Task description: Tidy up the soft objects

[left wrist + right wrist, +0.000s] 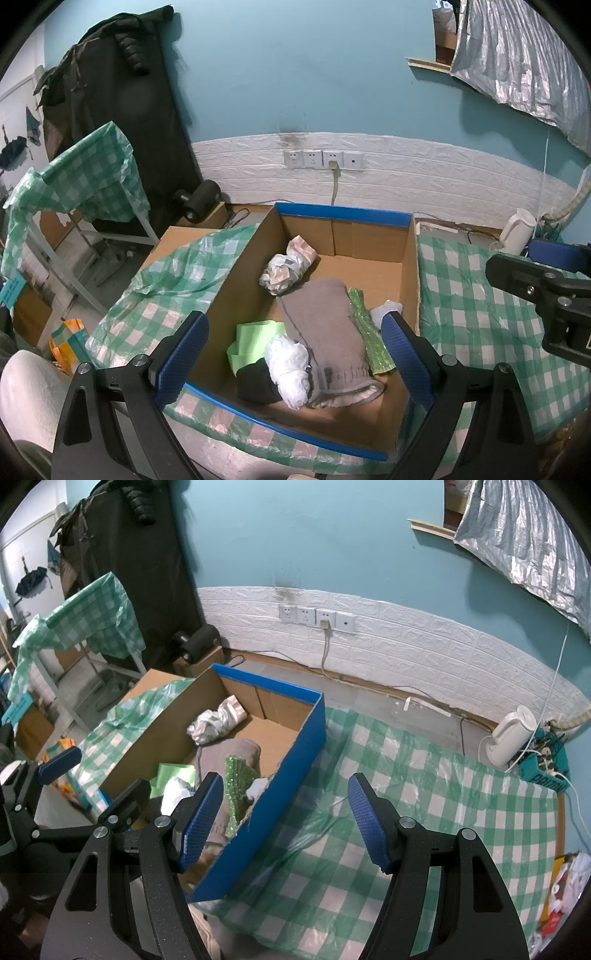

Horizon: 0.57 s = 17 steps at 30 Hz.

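A cardboard box with blue outer sides stands on the green checked cloth. It holds a grey knitted cloth, a green sequined piece, a light green cloth, a black item, a white crumpled bag and a crumpled wrapped bundle. My left gripper is open and empty above the box's near end. My right gripper is open and empty over the box's right wall and the cloth.
The green checked cloth covers the surface right of the box. A white kettle and a power strip sit at the far right. A second covered table stands left. A white brick-pattern wall with sockets is behind.
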Motion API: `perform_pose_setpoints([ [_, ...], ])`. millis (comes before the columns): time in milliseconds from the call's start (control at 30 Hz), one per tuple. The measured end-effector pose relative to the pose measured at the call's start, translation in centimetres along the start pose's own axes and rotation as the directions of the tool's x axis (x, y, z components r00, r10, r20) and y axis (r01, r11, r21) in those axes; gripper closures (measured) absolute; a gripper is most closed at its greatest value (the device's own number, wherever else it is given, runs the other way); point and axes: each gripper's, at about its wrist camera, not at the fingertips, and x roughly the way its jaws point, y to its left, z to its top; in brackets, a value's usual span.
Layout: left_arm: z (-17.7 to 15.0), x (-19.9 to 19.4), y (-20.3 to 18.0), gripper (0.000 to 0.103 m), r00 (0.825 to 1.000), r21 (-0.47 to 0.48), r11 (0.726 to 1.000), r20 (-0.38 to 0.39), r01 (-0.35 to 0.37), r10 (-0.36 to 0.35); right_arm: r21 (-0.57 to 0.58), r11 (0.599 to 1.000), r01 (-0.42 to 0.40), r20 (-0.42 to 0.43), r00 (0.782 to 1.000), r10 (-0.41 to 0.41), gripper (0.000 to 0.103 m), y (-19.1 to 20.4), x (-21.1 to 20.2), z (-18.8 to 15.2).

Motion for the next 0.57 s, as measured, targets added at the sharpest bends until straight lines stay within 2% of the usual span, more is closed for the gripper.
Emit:
perform_pose_setpoints([
  [567,-0.16,0.09,-0.11,0.008,1.0,0.001,1.0,-0.006,0.001,-0.001,0.0,1.0,0.0,0.001,1.0,0.0,0.033,0.09,-0.04,0.02],
])
